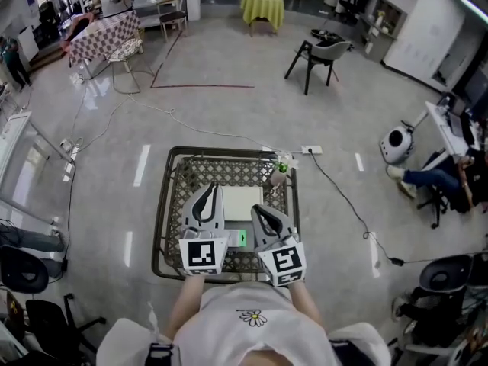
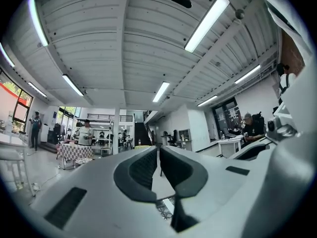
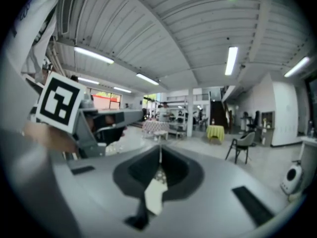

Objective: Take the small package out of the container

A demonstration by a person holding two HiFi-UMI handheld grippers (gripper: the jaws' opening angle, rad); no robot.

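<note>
A flat white box [image 1: 241, 203] lies in the middle of a dark patterned table [image 1: 169, 204]. Just in front of it, between the two grippers, shows a small green thing [image 1: 242, 239]; I cannot tell what it is. My left gripper [image 1: 208, 191] hangs over the box's left edge, my right gripper [image 1: 257, 209] over its near right corner. Both are raised and look out level into the room. The left gripper [image 2: 158, 150] has its jaws together with nothing in them. The right gripper [image 3: 160, 150] is shut and empty too. No package is clearly visible.
A green bottle [image 1: 280, 170] stands at the table's far right corner. Cables [image 1: 335, 181] run over the floor around the table. A black chair [image 1: 324, 52], a yellow-covered table [image 1: 262, 6] and a checked table [image 1: 103, 36] stand farther off. A person sits at the right [image 1: 438, 178].
</note>
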